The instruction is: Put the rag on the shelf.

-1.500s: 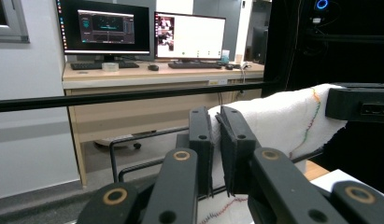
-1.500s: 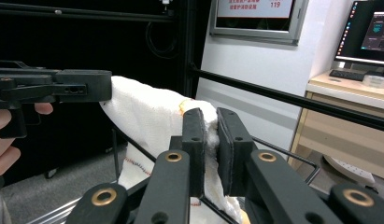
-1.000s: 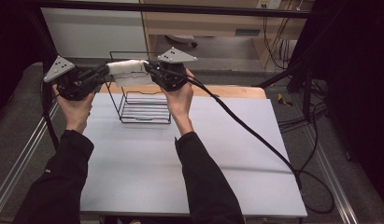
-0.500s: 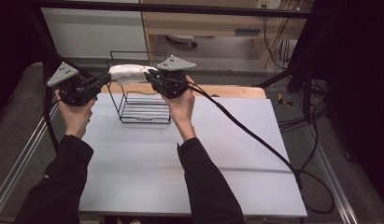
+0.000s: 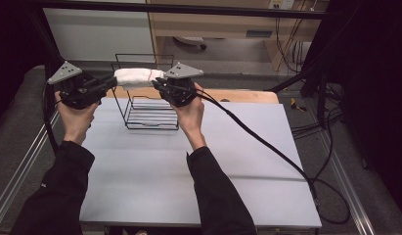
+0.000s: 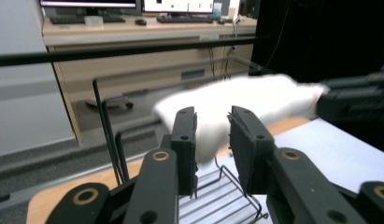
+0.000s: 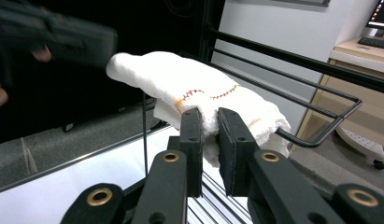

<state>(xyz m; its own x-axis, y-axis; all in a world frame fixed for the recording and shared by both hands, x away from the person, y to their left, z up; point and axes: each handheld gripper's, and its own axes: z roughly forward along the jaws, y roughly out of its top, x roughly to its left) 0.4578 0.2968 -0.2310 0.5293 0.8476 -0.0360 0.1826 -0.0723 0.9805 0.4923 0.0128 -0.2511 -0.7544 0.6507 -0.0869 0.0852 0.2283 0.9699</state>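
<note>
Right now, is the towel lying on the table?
No, the towel hangs in the air between both hand-held grippers, above the wire rack.

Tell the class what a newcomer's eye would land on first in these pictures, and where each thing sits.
First comes the white rolled towel, held in the air between the left gripper and the right gripper, one at each end, above the far side of the grey table. Just below stands a black wire rack on that table. A thick black cable trails from the right gripper across the table to the right.
</note>
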